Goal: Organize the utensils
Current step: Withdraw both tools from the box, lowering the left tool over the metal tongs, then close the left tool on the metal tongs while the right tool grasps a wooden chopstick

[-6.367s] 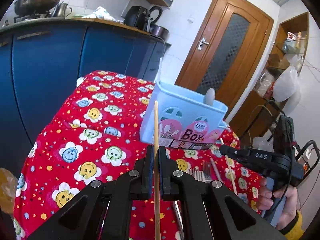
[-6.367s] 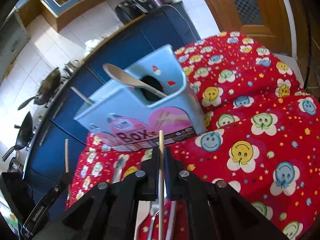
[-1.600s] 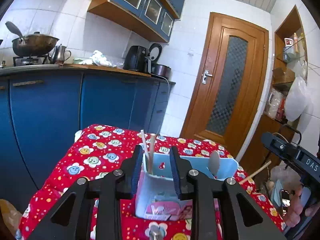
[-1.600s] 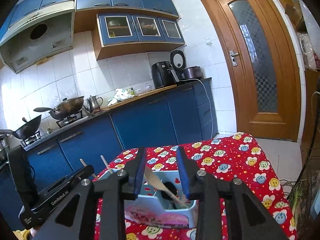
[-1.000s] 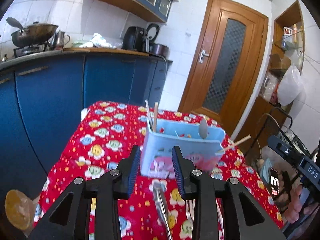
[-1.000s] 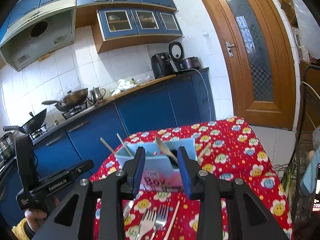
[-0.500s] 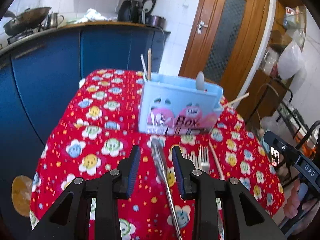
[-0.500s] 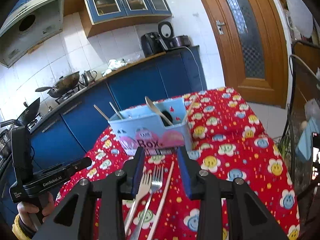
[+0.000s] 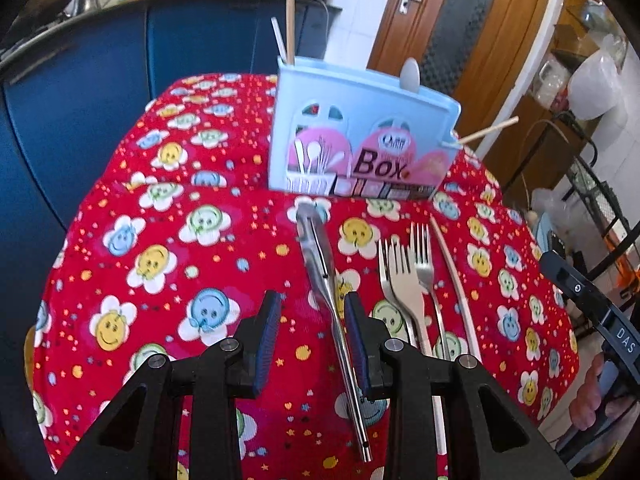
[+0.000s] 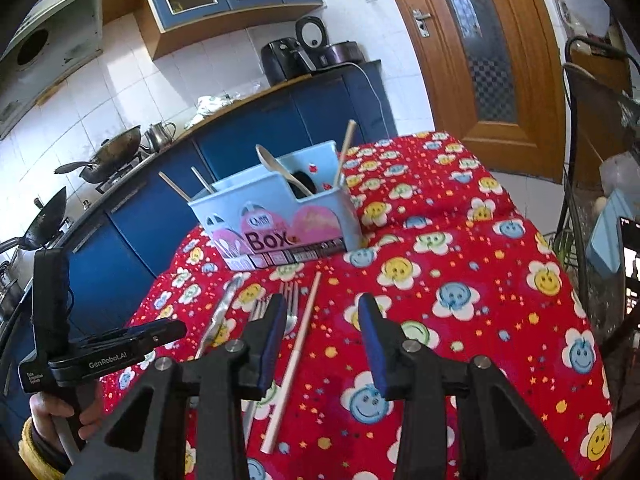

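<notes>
The left gripper (image 9: 312,332) is held low over the table (image 9: 168,272), its fingers (image 9: 267,336) parted with nothing clamped; a steel knife (image 9: 324,276) is seen between them, lying on the red flowered cloth, though whether the right-hand pad touches it cannot be told from this angle. The right gripper (image 10: 322,344) is also held above the cloth, its jaws opening, with nothing between them. Just left of its left finger a chopstick (image 10: 294,356) is laid lengthwise. Beside the knife, three forks (image 9: 404,276) are laid close together, tines toward the far side, and the chopstick (image 9: 454,276) runs along their right. Farther back, the light blue box (image 9: 360,140) is stood upright on the table. In it, two sticks (image 9: 289,28) are propped at the left end, a spoon (image 10: 282,170) leans in the middle, and another chopstick (image 10: 345,152) pokes out at the right end. Behind the table, blue cabinets (image 10: 248,136) and a wooden door (image 10: 488,60) are seen.
</notes>
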Motion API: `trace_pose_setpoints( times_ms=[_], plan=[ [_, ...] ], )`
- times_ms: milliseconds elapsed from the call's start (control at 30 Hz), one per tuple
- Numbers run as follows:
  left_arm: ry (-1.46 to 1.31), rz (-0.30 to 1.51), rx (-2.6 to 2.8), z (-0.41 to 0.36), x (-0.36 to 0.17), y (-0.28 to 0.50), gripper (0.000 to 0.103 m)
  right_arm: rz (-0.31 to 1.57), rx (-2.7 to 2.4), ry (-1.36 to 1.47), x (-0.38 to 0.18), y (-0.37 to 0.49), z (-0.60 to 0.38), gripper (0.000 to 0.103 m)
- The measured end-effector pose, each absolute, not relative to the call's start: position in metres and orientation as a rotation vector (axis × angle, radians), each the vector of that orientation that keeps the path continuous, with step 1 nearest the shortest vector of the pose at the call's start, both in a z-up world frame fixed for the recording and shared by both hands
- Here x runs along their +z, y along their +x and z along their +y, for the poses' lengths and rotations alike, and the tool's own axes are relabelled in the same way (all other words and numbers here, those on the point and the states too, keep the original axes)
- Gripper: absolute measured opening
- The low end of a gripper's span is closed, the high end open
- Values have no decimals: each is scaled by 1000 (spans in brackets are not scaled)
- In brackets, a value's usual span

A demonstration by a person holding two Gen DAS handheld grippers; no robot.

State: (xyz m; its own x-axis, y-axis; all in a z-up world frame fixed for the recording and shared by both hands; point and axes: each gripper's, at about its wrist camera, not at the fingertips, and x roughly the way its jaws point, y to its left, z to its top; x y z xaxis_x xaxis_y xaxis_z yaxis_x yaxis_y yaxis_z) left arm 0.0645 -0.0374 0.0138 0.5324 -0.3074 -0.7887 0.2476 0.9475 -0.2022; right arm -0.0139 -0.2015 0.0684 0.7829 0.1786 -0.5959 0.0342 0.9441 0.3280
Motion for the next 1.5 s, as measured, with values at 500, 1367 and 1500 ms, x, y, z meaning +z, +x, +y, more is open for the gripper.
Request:
trace_pose_setpoints(
  times_ms=[500, 1367, 1500],
  plan=[
    [-22, 1094, -335, -58, -7, 84, 33, 702, 58, 381, 50, -16, -222, 41],
    [-135, 1048, -385, -37, -5, 83, 16, 781, 81, 333, 47, -4, -207, 42],
    [-177, 1002, -390, -25, -2, 76, 16, 825, 108, 311, 46, 5, -196, 42]
  ],
)
